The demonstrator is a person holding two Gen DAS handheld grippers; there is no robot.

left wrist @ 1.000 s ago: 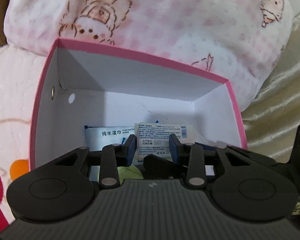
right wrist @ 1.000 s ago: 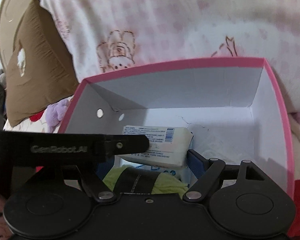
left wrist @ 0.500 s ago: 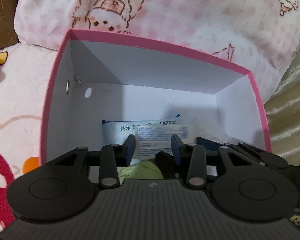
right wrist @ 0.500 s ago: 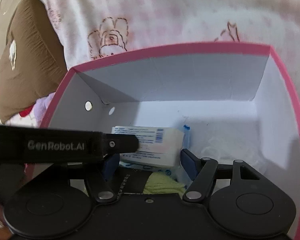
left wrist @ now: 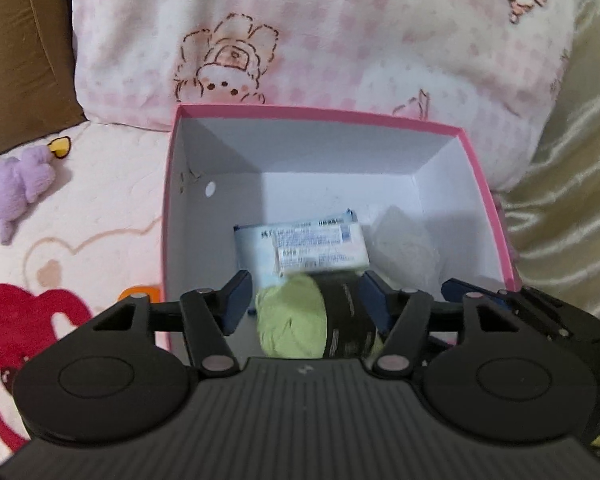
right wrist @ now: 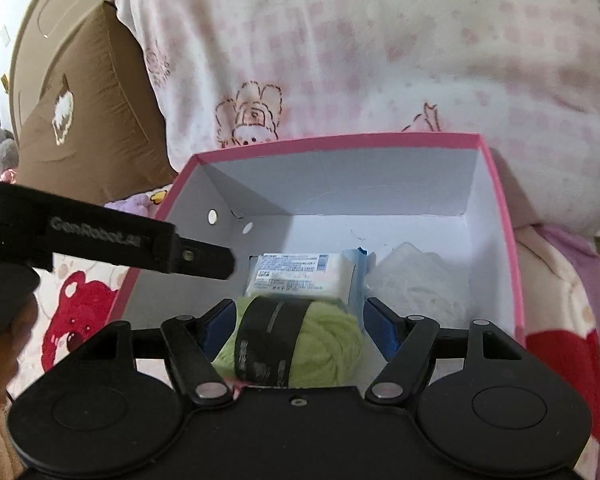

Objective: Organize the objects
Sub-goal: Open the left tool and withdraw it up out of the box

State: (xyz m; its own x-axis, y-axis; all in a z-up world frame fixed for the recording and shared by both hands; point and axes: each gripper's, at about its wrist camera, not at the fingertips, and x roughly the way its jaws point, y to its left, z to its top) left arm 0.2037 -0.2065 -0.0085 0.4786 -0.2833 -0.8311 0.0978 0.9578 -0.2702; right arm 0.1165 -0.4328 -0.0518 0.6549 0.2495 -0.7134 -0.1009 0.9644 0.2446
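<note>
Because the job was to gather loose items into one container, the pink box (left wrist: 484, 184) sat open on the bed, backed against a pink-checked pillow (left wrist: 320, 32), and already held a white tissue pack (left wrist: 320, 246) lying on top of a blue-edged wipes packet (left wrist: 256, 248), a ball of green yarn (left wrist: 290, 320) with a black paper band at the near wall, and a crumpled clear wrapper (left wrist: 404, 240) on the right of the floor. The packs lay flat in the middle of the box floor, apparently so that they would stack and leave room around them. The left hand-held gripper (left wrist: 304, 300) hung above the near edge of the box with its jaws opening and nothing pressed between the blue pads; the yarn ball showed in the gap but lay below it, inside the box, and the tissue pack lay just beyond the fingertips, apart from them. The right hand-held gripper (right wrist: 296, 322) likewise stood over the near wall, its jaws opening and bare, the yarn ball seen between them yet untouched, the tissue pack just past it. A purple plush toy (left wrist: 16, 188) lay on the bed well left of the box, outside it, and looked like the next candidate.
</note>
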